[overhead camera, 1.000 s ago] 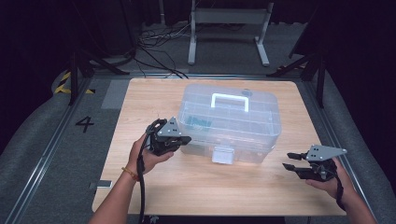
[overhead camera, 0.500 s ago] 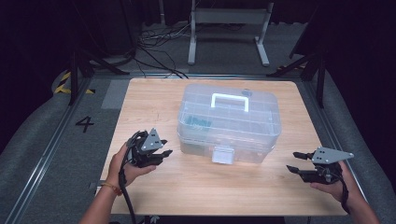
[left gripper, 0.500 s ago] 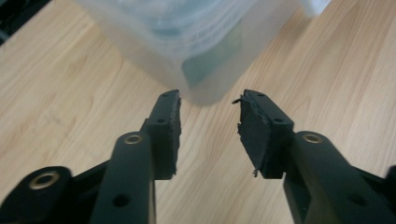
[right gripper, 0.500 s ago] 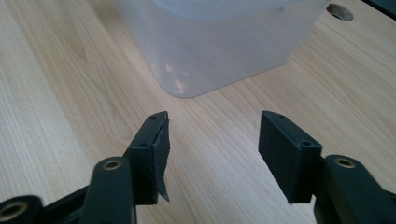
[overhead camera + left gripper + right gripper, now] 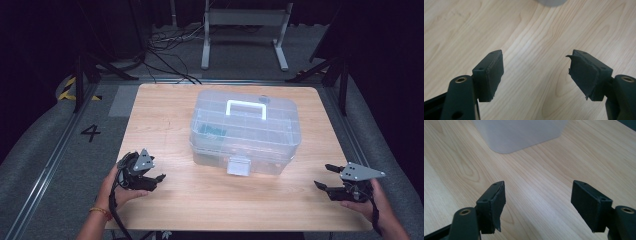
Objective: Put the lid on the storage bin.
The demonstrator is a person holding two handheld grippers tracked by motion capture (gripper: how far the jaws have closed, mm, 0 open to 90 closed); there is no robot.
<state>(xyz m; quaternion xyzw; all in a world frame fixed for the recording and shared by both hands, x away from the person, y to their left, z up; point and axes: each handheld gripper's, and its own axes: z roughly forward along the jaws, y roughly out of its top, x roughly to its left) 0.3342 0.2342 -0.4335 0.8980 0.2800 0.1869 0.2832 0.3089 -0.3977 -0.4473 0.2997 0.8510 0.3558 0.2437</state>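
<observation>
Clear box (image 5: 245, 132) sits mid-desk (image 5: 165, 115), lid shut, white handle (image 5: 245, 108) on top, latch (image 5: 238, 165) facing me. Green bits visible inside at its left. My left hand-held gripper (image 5: 159, 177) rests near the desk's front left, jaws parted, apart from the box. My right hand-held gripper (image 5: 324, 176) at the front right edge, jaws parted, pointing left.

We hold the left tongs (image 5: 156, 178) low at the near left, jaws spread and empty, forearm entering from below. Our right tongs (image 5: 326, 176) sit at the near right, jaws likewise apart, gripped by the right hand (image 5: 367, 200).
</observation>
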